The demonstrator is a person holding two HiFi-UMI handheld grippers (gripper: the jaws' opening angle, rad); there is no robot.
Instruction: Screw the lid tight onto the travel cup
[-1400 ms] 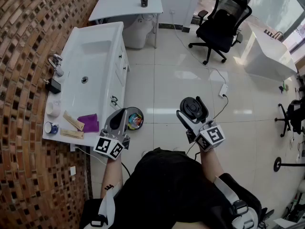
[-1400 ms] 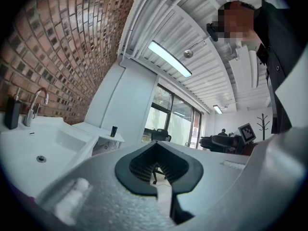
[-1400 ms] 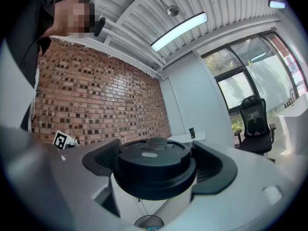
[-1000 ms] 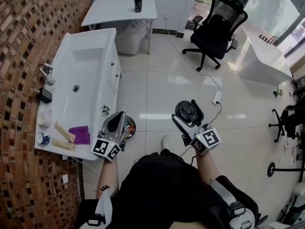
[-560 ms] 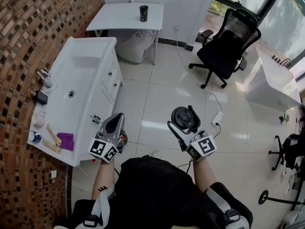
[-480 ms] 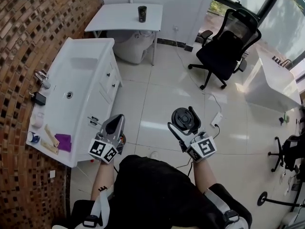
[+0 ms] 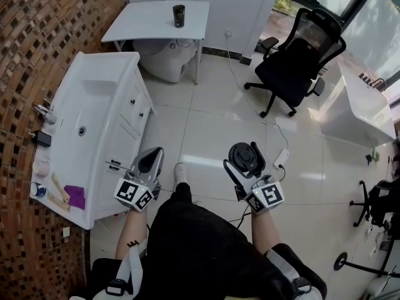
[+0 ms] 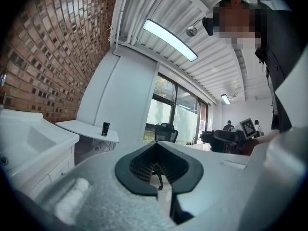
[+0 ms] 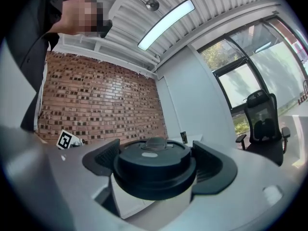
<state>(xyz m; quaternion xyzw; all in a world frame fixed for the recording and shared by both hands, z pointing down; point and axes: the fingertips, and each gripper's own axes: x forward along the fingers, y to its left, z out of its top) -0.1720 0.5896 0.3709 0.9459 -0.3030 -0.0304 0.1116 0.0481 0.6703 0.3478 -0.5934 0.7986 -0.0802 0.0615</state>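
**Lid clamped in the right hand-held gripper, cup far off on the bench**

One lid (image 7: 247, 157) and one cup (image 7: 179, 15) are in sight, and they are well apart. The lid is a dark round disc held between the jaws of the right hand-held gripper (image 7: 247, 161), one jaw pressing on each side of its rim. In the right gripper view the lid (image 9: 154, 165) lies flat across the right hand-held gripper (image 9: 154, 163), with its top face and small raised centre turned upward. Its short axis therefore runs roughly upright, across the line of the jaws. From the head view the round top face looks up toward the camera.

The cup is a dark, tall cylinder standing upright, its long axis vertical, on the white bench (image 7: 144, 17) by the far wall. It shows small in the left gripper view (image 8: 105, 128) and smaller in the right gripper view (image 9: 183, 137).

There are two hand-held grippers. The left one (image 7: 152, 155) is held low in front of the person, beside the white sink unit (image 7: 87, 86). Its jaws (image 8: 157, 170) are closed together with nothing between them.

One black office chair (image 7: 294, 61) stands on the tiled floor to the right of the bench. A purple cloth (image 7: 76, 195) lies on the near end of the sink unit.
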